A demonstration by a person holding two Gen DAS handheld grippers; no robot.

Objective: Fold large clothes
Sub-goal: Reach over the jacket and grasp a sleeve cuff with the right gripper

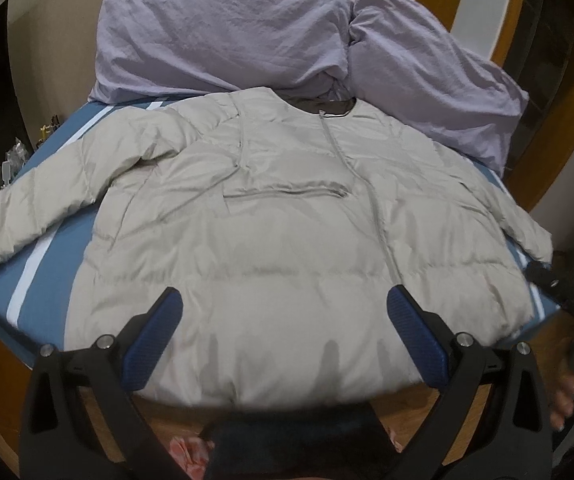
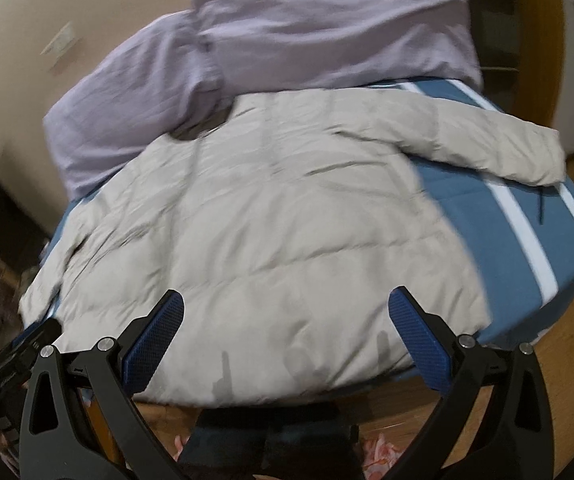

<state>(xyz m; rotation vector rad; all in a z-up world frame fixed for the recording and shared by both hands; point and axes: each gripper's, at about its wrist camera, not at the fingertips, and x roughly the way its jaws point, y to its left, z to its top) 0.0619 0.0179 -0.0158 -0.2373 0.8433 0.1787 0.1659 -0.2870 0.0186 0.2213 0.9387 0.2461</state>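
Spread flat, front up, across the bed [image 1: 47, 280]: jacket [image 1: 287, 240], collar toward the pillows [image 1: 227, 40], sleeves splayed out, hem hanging over the near edge, presumably laid open for folding. Poised just above that hem, both spread wide and empty: left gripper [image 1: 285, 312], right gripper [image 2: 285, 314]. No readable brand or writing on the jacket.

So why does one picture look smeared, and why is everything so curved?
Right wrist view: motion blur smears the beige jacket and lilac pillows. Left wrist view: sharper, the jacket's seams crisp. Both: the fisheye lens bows the bed and darkens corners; dim indoor light, soft shadows near the hem.
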